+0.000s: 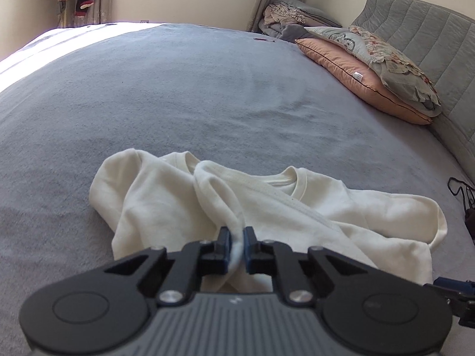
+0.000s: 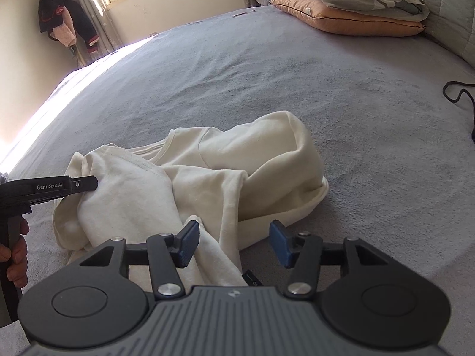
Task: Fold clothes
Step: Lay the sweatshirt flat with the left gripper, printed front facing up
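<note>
A crumpled cream sweatshirt lies on the grey bedspread, collar facing away from me. My left gripper is shut on a raised fold of its fabric, pinched between the blue pads. In the right wrist view the same sweatshirt is bunched, and the left gripper reaches into its left side, held by a hand. My right gripper is open over the near edge of the garment. A strip of cloth lies against its left finger; the right finger is clear of the fabric.
Stacked pillows lean on a grey padded headboard at the right. A black cable lies on the bed's right side. Rumpled bedding sits in the far corner. Clothes hang by the curtain and window.
</note>
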